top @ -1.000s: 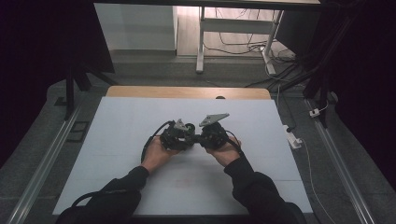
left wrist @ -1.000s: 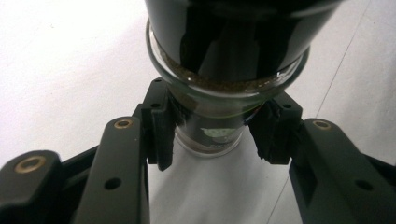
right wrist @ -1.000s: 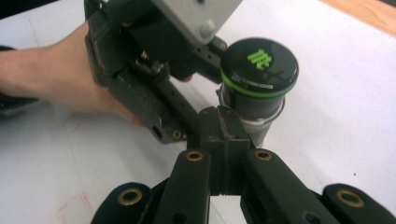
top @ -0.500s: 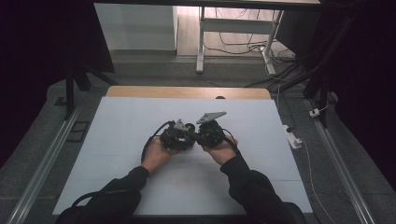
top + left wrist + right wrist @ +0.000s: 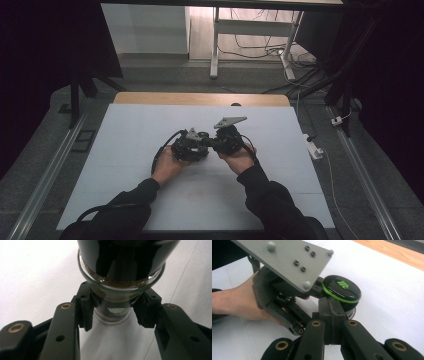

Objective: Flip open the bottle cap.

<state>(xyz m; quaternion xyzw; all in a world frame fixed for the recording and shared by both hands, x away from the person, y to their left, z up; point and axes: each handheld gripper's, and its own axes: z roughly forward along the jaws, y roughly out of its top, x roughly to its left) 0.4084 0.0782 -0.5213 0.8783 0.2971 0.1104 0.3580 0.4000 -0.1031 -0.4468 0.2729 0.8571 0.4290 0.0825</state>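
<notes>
On the white bench (image 5: 125, 165), the left claw (image 5: 113, 315) clamps the neck of a glass spice jar (image 5: 120, 282) held at mid-bench. Just right of it, the right claw (image 5: 329, 312) is pressed shut, empty, touching the jar's black, green-ringed cap (image 5: 340, 288).

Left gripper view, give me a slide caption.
Left gripper jaws clamp the neck of a glass jar above the white table.

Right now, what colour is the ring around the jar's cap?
Bright green, around the black cap; clearest in the right gripper view.
</notes>
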